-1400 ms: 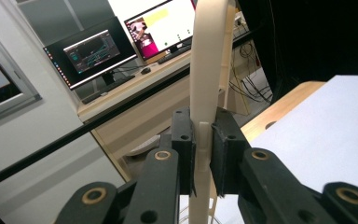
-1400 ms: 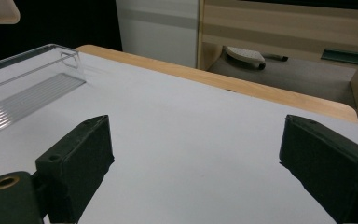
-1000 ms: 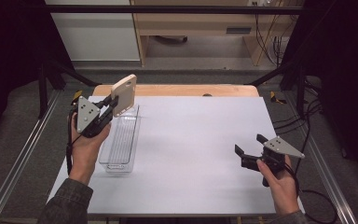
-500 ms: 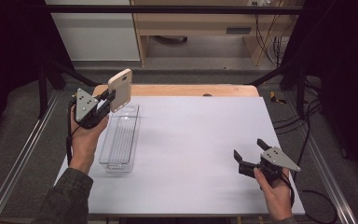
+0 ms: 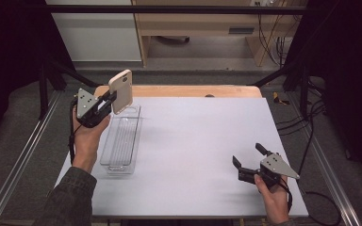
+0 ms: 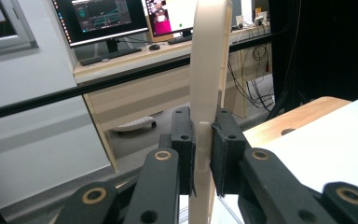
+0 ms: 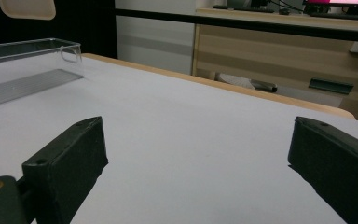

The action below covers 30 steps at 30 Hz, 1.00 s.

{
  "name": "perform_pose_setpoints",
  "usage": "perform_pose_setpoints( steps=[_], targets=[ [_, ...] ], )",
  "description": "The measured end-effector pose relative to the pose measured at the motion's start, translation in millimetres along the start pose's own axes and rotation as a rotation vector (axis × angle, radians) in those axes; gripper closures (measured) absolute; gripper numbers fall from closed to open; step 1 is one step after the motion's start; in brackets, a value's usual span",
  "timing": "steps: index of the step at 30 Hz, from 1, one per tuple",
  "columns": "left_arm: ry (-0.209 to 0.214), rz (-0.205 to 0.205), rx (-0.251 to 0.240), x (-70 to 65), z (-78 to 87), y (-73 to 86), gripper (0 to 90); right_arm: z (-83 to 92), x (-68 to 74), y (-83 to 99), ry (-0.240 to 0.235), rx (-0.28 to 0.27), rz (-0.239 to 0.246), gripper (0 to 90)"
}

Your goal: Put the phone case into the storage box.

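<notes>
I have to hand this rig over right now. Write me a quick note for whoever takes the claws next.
Left claw: shut on the beige phone case, gripped at its lower part, held upright in the air above the far end of the clear tray.
Right claw: open, holding nothing, low over the table's near right corner.
Done: case picked up.
Left: case has not been set down; the tray beneath looks like the likely spot.
</notes>
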<state>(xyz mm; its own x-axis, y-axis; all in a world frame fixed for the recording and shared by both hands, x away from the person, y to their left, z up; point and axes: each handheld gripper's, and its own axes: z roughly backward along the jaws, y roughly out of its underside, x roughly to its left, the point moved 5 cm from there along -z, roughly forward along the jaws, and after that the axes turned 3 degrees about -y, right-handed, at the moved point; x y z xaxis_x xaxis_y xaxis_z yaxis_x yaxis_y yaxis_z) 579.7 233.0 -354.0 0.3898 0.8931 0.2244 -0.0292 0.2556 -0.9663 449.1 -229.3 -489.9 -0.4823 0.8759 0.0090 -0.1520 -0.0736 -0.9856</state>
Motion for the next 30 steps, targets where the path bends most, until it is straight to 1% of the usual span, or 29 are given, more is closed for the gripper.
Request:
perform_pose_setpoints(
  steps=[1, 3, 4, 6, 11, 12, 14, 15, 16, 20, 23, 24, 26, 29, 30],
  targets=[
    [0.000, 0.000, 0.000, 0.0, 0.0, 0.0, 80.2, 0.0, 0.0, 0.0, 0.000, 0.000, 0.000, 4.2],
    [0.007, -0.004, 0.015, -1.7, -2.8, 3.4, 80.2, 2.1, 0.4, 0.2, 0.000, -0.010, -0.002, 3.8],
    [0.009, 0.003, 0.018, -2.0, -3.4, 4.2, 80.2, 2.6, 0.8, 0.5, 0.000, -0.011, -0.001, 3.8],
    [0.016, 0.029, 0.019, -2.3, -3.7, 4.6, 80.2, 3.5, 1.4, 1.3, 0.004, -0.016, 0.000, 3.8],
    [0.020, 0.042, 0.028, -2.9, -2.5, 3.9, 80.2, 3.9, 0.6, 2.8, 0.006, -0.014, 0.003, 3.8],
    [0.029, 0.056, 0.036, -4.1, -2.5, 4.7, 80.2, 4.4, 0.3, 2.7, 0.007, -0.016, -0.001, 3.8],
    [0.031, 0.055, 0.055, -5.6, -2.5, 6.2, 80.2, 5.2, -0.9, 2.7, 0.009, -0.019, -0.005, 3.7],
    [0.031, 0.055, 0.055, -5.6, -2.5, 6.2, 80.2, 5.2, -0.9, 2.7, 0.009, -0.019, -0.005, 3.7],
    [0.031, 0.068, 0.064, -7.3, -2.0, 7.5, 80.2, 5.7, -1.6, 3.4, 0.008, -0.021, -0.011, 3.7],
    [0.037, 0.052, 0.083, -10.5, 0.5, 6.9, 80.2, 5.2, 0.0, 4.9, 0.002, -0.020, -0.014, 3.7],
    [0.041, 0.051, 0.093, -11.4, 1.2, 6.7, 80.2, 4.1, 2.2, 4.5, -0.005, -0.021, -0.012, 3.7],
    [0.043, 0.055, 0.102, -12.1, 0.7, 7.9, 80.2, 3.7, 2.6, 4.9, -0.005, -0.017, -0.010, 3.8],
    [0.046, 0.049, 0.123, -12.4, -1.7, 11.4, 80.2, 2.9, 3.2, 4.6, -0.006, -0.019, -0.008, 3.8],
    [0.044, 0.055, 0.133, -11.3, -5.1, 15.1, 80.2, 4.0, 2.5, 4.5, -0.002, -0.016, -0.009, 3.8],
    [0.034, 0.059, 0.144, -9.1, -9.1, 19.8, 80.2, 4.4, 2.3, 4.7, -0.002, -0.015, -0.010, 3.9]
  ],
)
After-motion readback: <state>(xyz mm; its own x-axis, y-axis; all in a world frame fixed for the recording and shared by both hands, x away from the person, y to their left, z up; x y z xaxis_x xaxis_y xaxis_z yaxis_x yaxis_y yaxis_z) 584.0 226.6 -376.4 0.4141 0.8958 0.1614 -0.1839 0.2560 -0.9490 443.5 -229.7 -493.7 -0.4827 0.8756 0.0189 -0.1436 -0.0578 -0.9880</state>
